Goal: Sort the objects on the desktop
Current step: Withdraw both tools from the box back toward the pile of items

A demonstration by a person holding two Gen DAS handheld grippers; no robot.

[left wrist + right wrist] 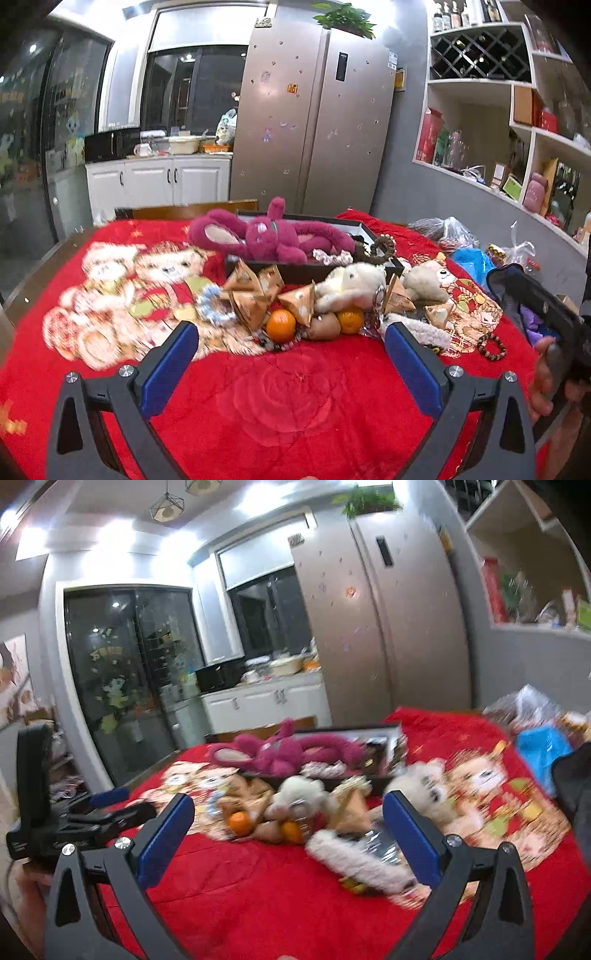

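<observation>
Both grippers hang above a red blanket [295,398] with their blue-padded fingers spread wide and nothing between them: the left gripper [291,345] faces the heap of things, and the right gripper [288,818] looks at the same heap from further right, its picture blurred. The heap lies past the fingertips, mid-blanket. A magenta plush rabbit [269,236] sprawls across a black tray [295,271] at the back. In front of the tray sit tan pyramid packets [251,295], a white plush [351,284] and a grey bear [424,282]. Nearest the left gripper are two oranges [281,325] with a kiwi [325,326] between them, touching. A bead bracelet [491,346] lies apart on the right. A hand [543,384] shows at the right edge of the left view.
</observation>
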